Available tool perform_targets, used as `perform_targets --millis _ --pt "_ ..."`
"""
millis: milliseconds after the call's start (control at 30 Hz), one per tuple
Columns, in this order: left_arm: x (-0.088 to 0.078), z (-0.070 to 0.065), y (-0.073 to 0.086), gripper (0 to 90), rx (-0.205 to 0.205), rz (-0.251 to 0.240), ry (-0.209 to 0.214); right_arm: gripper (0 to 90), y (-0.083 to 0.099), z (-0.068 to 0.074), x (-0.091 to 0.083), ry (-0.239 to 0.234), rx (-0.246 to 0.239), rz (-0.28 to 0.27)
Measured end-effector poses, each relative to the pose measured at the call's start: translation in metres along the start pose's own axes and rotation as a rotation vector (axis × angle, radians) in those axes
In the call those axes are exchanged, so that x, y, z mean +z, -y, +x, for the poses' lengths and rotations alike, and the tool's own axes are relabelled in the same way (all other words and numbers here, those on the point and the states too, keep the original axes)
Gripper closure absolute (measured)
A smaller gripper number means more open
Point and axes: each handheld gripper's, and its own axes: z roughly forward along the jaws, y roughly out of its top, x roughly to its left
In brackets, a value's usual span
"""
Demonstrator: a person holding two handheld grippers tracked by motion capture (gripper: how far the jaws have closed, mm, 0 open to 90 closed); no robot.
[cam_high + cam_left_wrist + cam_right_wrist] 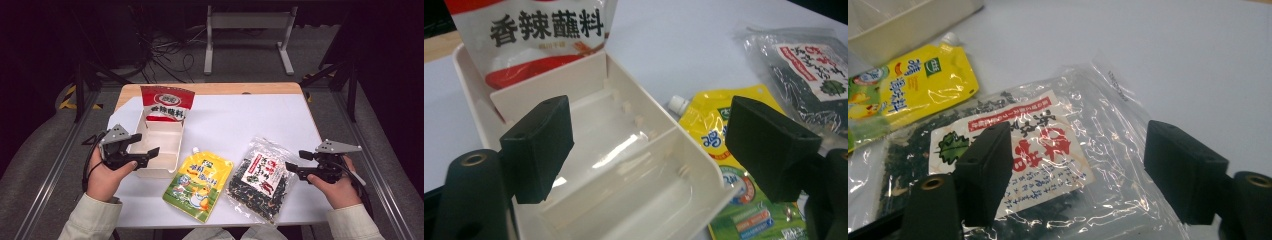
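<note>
while the white table (260, 120) carries everything, your cream divided box (160, 150) stands at its left with the red-white pouch (166, 103) upright in its far compartment; your left gripper (145, 150) hangs spread over the empty near one, and your right gripper (292, 167) is spread beside the clear seaweed bag (260, 182).

— What do my grippers look like?
— My left gripper (145, 144) and right gripper (294, 163) are black, with blocky jaws, grey triangular top plates and trailing black cables.
— And my clothing?
— Pale beige sleeves (92, 218), cuffed.
</note>
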Motion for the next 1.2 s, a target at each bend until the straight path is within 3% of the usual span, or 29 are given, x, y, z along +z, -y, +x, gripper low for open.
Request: perform_targets --millis 233,367,900,1200 --pt "-0.004 -0.01 0.01 19.3 0.004 0.013 0.024 19.2 0.0 -0.009 0.003 0.014 0.035 0.018" --pt "-0.003 -0.016 0.011 18.8 0.037 0.037 0.002 18.0 0.002 -0.014 0.008 0.024 0.05 0.052" --pt "0.003 -0.041 0.009 17.5 0.094 0.068 0.048 13.8 0.018 -0.041 0.036 0.085 0.177 0.157" --pt "0.006 -0.046 0.01 17.3 0.109 0.078 0.062 8.8 0.021 -0.043 0.045 0.121 0.186 0.174"
